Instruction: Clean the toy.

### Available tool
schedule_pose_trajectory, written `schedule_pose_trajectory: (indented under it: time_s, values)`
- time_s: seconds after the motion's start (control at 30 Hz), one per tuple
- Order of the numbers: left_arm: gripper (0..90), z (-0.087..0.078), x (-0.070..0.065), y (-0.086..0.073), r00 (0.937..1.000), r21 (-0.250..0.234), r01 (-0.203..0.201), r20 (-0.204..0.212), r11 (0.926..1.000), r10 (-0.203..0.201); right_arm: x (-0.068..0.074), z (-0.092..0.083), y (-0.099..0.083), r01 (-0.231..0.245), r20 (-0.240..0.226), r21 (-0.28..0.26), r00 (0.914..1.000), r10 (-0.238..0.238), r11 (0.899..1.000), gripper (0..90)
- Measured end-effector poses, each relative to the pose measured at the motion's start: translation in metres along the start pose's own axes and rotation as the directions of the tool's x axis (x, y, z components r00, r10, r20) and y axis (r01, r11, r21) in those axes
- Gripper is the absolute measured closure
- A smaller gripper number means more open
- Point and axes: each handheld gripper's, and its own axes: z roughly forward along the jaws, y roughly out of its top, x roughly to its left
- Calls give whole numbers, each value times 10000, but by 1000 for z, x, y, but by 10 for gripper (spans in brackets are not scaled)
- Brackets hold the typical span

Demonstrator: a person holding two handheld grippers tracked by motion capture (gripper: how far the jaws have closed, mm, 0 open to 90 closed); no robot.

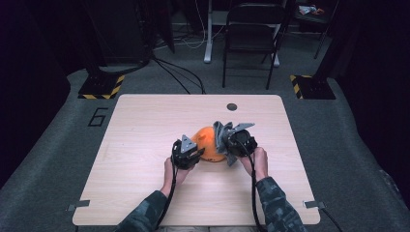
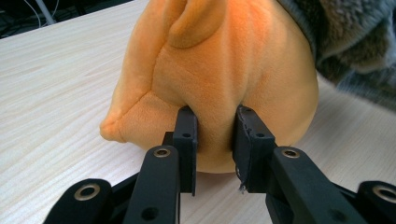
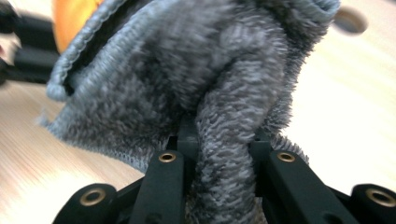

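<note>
Orange plush toy [image 2: 219,79], one; grey cloth [image 3: 187,79], one

Orange plush toy [image 2: 219,79] showing at frame centre. Grey fuzzy cloth [image 3: 187,79] mottling light and dark, upper frame. Black grippers [image 1: 187,153] [image 1: 238,141] showing near centre, grey plates on top. Pale wood-grain table [image 1: 145,125] filling middle. Camouflage-patterned sleeves [image 1: 278,205] showing at bottom. Yellow-black striped bases [image 1: 102,87] sitting upper left and right.

My right gripper [image 3: 219,140] has its jaw tips buried in a fold of the grey cloth [image 3: 187,79], blurred throughout. The orange plush toy [image 2: 219,79] is cut off by the top edge, its far side hidden beneath cloth; what it depicts stays unclear.
</note>
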Motion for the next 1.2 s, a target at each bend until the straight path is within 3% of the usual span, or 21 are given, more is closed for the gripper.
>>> schedule_pose_trajectory:
  time_s: [0.13,0.23,0.3,0.57,0.7,1.0,1.13,1.2]
  values:
    - [729,-1,-9,3,9997,-37,-252,69,9997,252,17,-17,13,258,-196,-695,9994,-272,9972,745]
    - [731,0,-11,2,9997,21,-220,54,9998,220,27,-10,13,910,-56,-550,9958,-914,9943,744]
    - [731,0,-9,1,9999,-42,-52,141,10000,52,25,-5,9,964,-2,-349,9953,-965,9947,745]
    - [731,2,-7,1,9996,-66,84,265,9999,-82,8,8,-6,317,-8,521,9995,-317,9981,748]
    - [730,2,-7,1,9995,-134,119,299,9998,-115,-3,17,-15,34,30,1040,10000,-38,9946,747]
    - [729,2,-6,2,9993,-171,100,369,9998,-94,-22,44,-39,-655,163,2387,9979,634,9689,746]
    - [729,2,-7,1,9990,-173,60,437,9998,-53,-32,24,-28,-865,197,1893,9962,843,9781,746]
    - [729,2,-8,2,9989,-192,62,459,9998,-53,-34,8,-19,-979,120,1047,9952,972,9897,745]
